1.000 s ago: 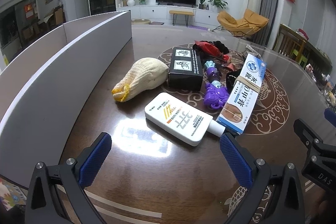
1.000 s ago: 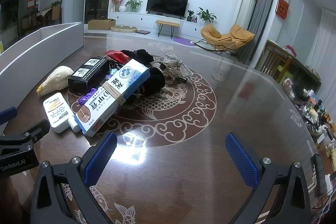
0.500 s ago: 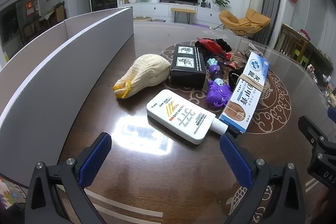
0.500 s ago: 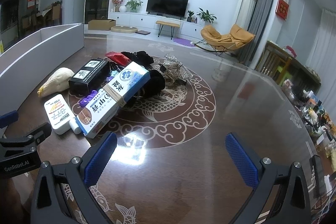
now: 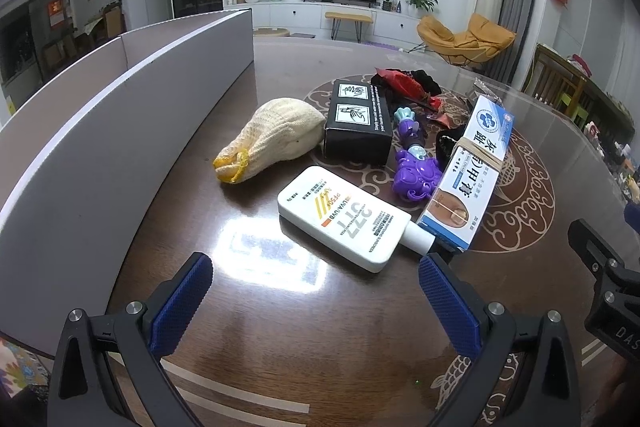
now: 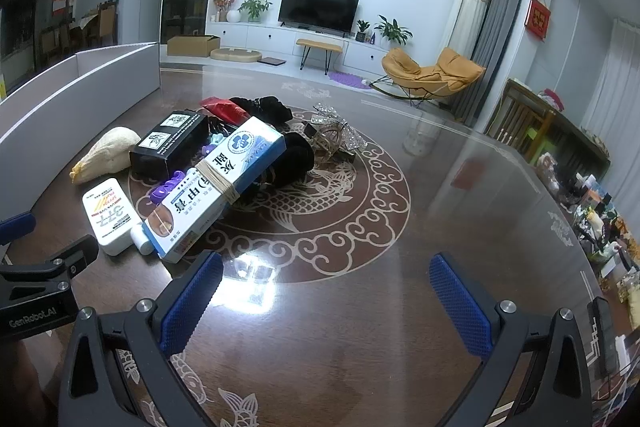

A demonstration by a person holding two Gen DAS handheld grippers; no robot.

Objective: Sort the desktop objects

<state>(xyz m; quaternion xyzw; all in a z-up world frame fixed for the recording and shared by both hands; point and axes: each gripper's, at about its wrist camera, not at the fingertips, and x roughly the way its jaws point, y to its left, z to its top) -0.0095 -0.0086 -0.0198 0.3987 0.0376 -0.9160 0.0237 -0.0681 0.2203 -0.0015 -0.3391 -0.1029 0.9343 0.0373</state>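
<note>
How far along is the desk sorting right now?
Nothing looks sorted yet: the white sunscreen bottle, blue-and-white ointment box, black carton and knitted cream glove all lie clustered on the table. Both tongs, left and right, are open and empty. Everything remains.

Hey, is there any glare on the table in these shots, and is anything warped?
Left wrist view: a bright glare patch on the table just short of the white bottle; the grey divider bows from fisheye. Right wrist view: glare near the left finger; room edges curve, corners black.
</note>
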